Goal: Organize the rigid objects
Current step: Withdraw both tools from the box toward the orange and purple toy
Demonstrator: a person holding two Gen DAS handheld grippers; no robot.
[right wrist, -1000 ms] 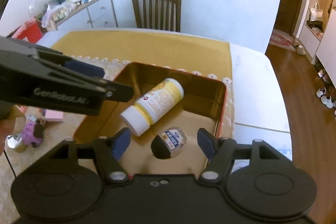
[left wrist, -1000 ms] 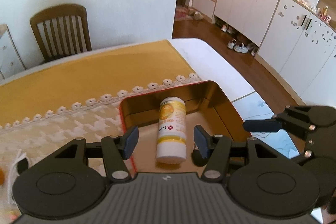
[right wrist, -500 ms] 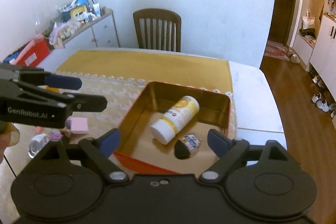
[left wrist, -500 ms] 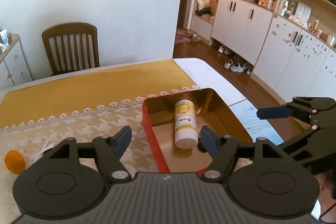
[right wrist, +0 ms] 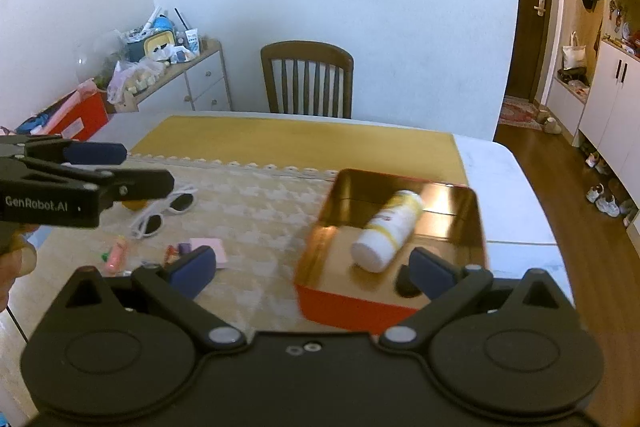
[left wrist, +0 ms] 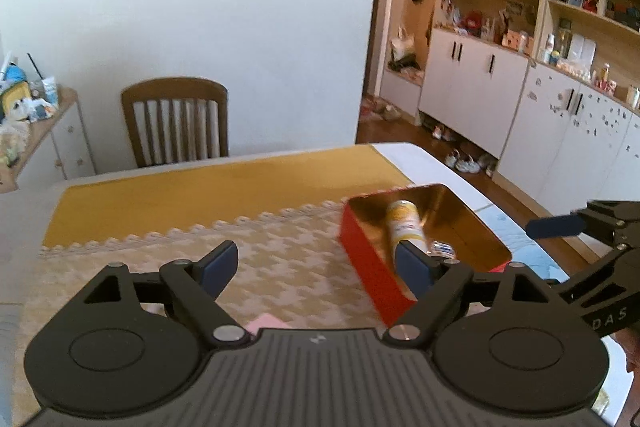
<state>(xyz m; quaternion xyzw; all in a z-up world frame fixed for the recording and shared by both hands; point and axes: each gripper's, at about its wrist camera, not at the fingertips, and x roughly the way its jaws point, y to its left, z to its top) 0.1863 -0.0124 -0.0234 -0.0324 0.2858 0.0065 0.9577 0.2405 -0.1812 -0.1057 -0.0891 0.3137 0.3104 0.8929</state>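
Observation:
A red tin box (right wrist: 344,309) with a gold inside (left wrist: 368,271) stands on the table's right side. A white and yellow bottle (right wrist: 386,231) lies in it (left wrist: 404,223), with a small dark object (right wrist: 404,285) beside it, partly hidden by my right finger. My left gripper (left wrist: 316,269) is open and empty, above the cloth left of the box. My right gripper (right wrist: 310,269) is open and empty, above the box's near left corner. White sunglasses (right wrist: 162,213), a pink pad (right wrist: 208,247) and small bits (right wrist: 116,257) lie on the cloth to the left.
The table has a yellow and patterned cloth (right wrist: 256,203). A wooden chair (right wrist: 308,79) stands at the far side. A cluttered drawer unit (right wrist: 180,79) is at the back left. White cupboards (left wrist: 500,91) line the right wall. An orange ball (right wrist: 134,205) lies by the sunglasses.
Both grippers have pulled back and up from the box and swung left. The box now sits to the right in both views, and the items on the cloth have come into view.

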